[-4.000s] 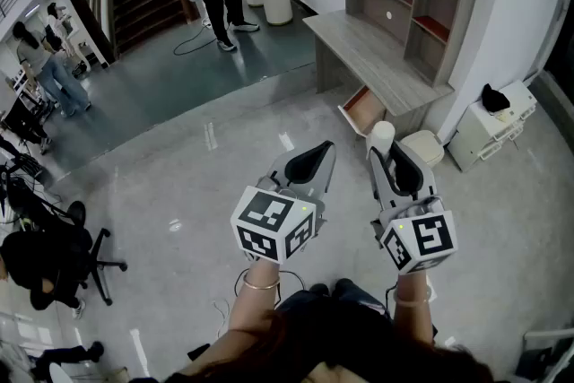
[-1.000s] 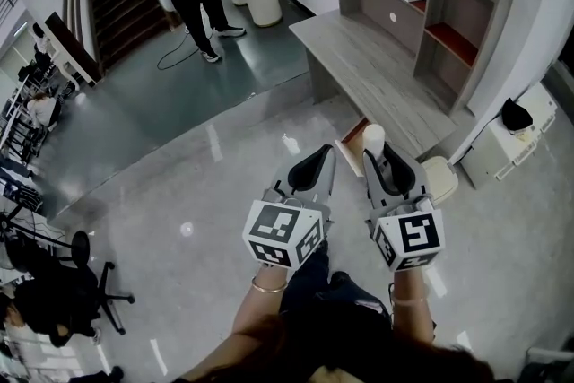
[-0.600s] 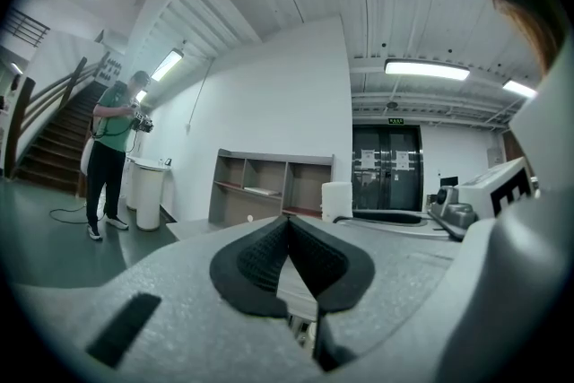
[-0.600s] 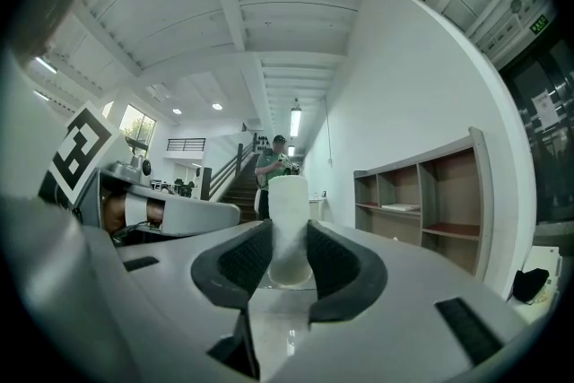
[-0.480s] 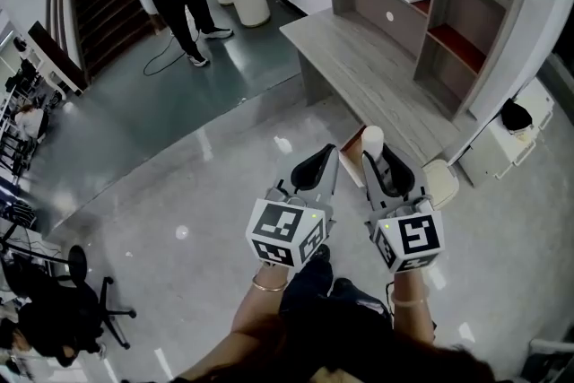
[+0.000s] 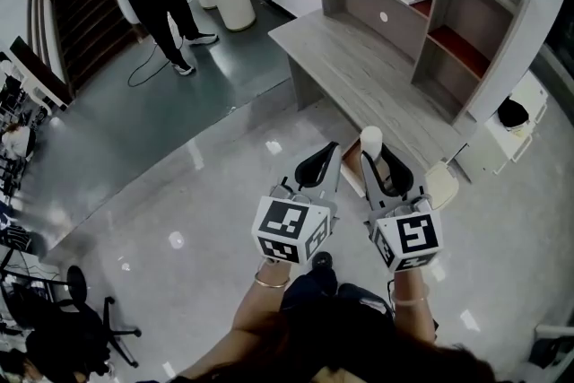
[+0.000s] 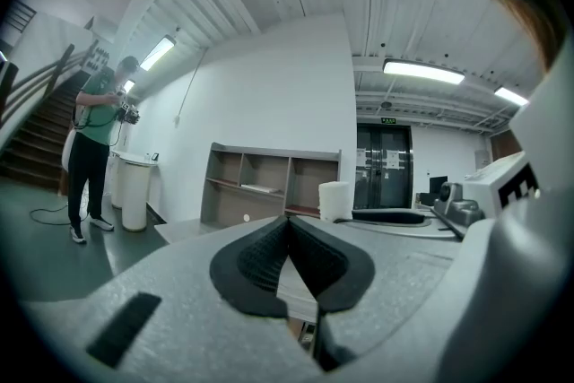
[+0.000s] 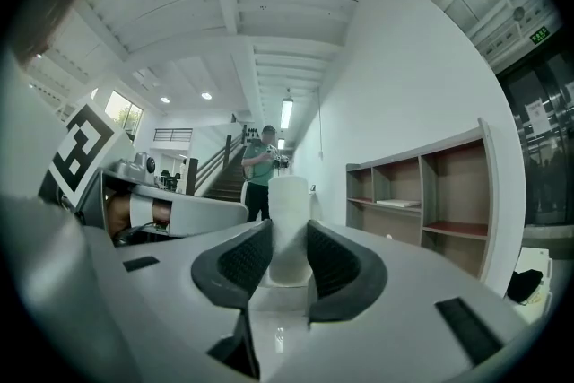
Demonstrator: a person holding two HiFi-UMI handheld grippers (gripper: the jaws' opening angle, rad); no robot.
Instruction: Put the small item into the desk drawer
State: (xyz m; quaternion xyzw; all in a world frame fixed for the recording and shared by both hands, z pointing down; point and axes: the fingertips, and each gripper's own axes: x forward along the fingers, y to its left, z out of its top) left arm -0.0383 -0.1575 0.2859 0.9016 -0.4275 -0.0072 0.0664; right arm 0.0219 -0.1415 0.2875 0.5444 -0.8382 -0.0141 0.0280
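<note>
White cylinder [image 8: 289, 197] in right gripper [image 8: 287, 238] fingers [image 8: 244, 257]; left gripper [image 7: 287, 227] clenched, empty; drawer [image 6: 351, 159] open.

No words or numbers are showing big enough to read in any view. A small green sign [image 7: 387, 107] is glowing above the dark doors [image 7: 395, 166] in the middle right of the left gripper view, and another green sign [image 8: 538, 34] is glowing in the upper right corner of the right gripper view, but the letters on both are looking too tiny to make out. In the head view, the left cube [image 6: 289, 230] and the right cube [image 6: 408, 238] near the bottom middle are showing only black and white square patterns, not letters.
</note>
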